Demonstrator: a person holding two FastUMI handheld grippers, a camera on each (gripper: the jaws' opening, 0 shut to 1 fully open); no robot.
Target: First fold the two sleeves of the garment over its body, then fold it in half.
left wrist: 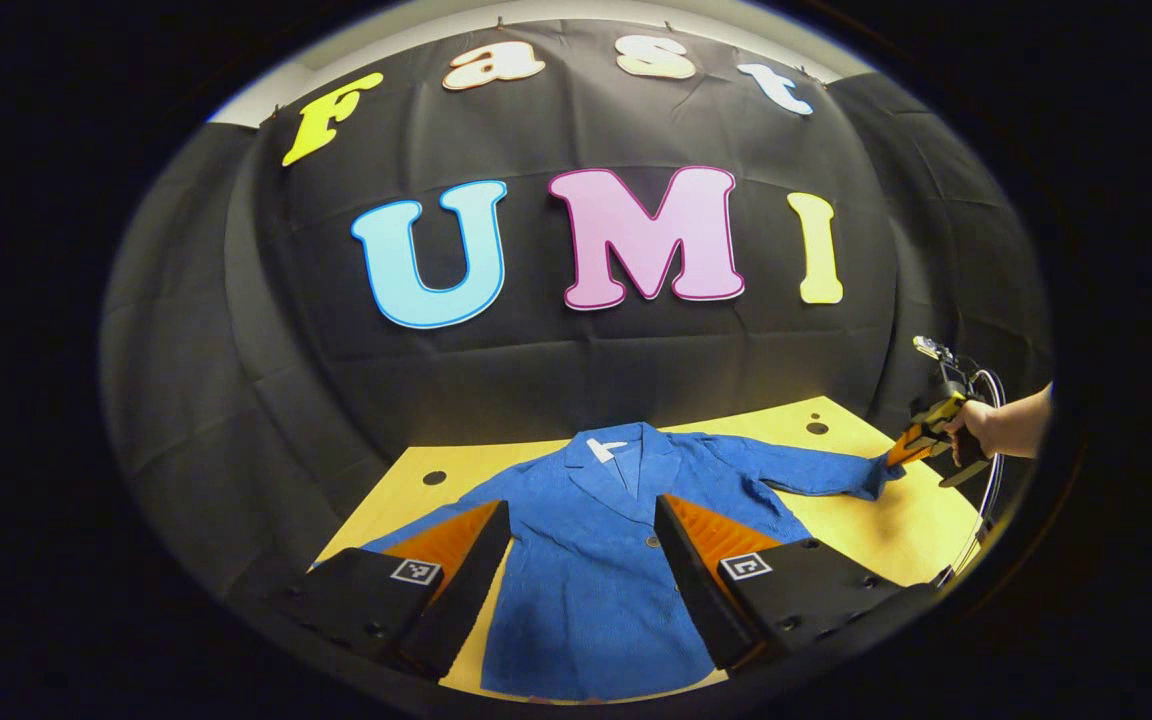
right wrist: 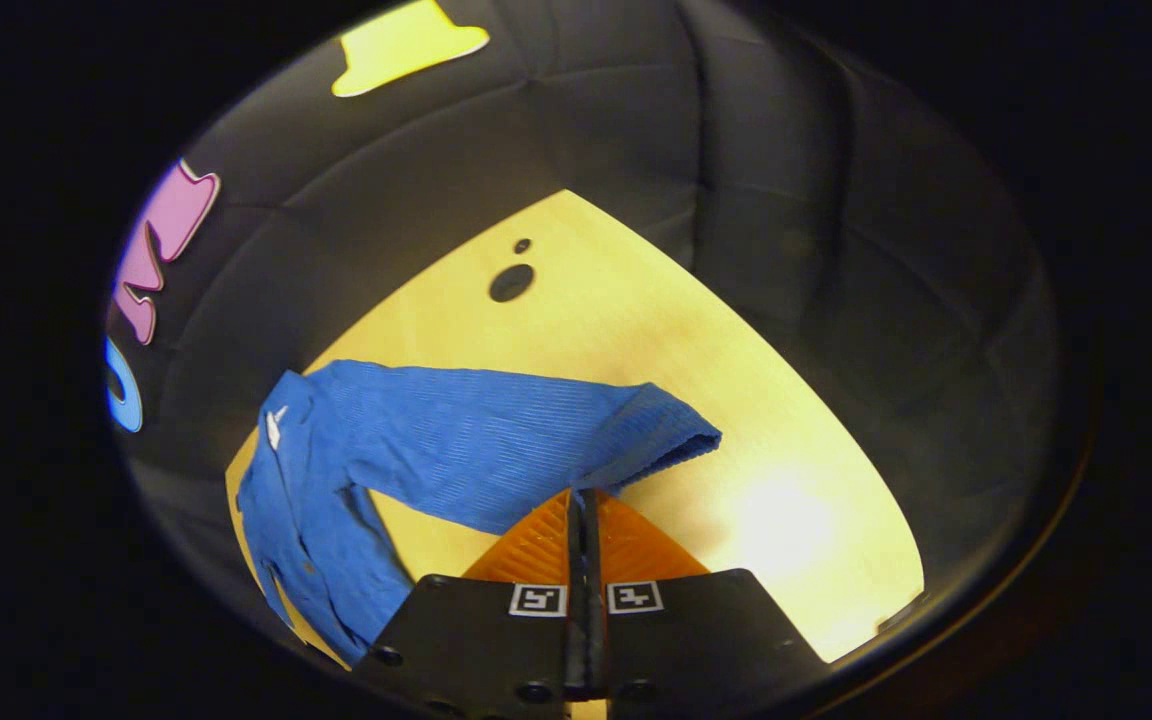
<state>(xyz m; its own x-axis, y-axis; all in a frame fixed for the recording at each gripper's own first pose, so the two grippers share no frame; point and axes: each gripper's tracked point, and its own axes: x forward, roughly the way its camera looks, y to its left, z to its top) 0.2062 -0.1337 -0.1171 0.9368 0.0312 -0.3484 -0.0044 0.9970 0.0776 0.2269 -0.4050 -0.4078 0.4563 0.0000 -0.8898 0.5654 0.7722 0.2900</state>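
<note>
No readable text; the jacket's (left wrist: 586,540) white label is illegible.

Black cloth wall (left wrist: 236,330) wraps the booth, creased, hung from clips along the top. Pale strip of wall (left wrist: 246,100) above it. Yellow wooden table (right wrist: 636,330) with dark round holes (right wrist: 511,283), bright light glare on its surface.

My left gripper view sits low at the counter's (left wrist: 896,530) near edge, facing the back wall, with the blue jacket (left wrist: 586,560) close beneath. My right gripper view looks down along the counter (right wrist: 736,420) from the far right end, tight on the sleeve cuff (right wrist: 656,430). Both share the jacket (right wrist: 336,470), that sleeve (left wrist: 816,470) and the counter.
</note>
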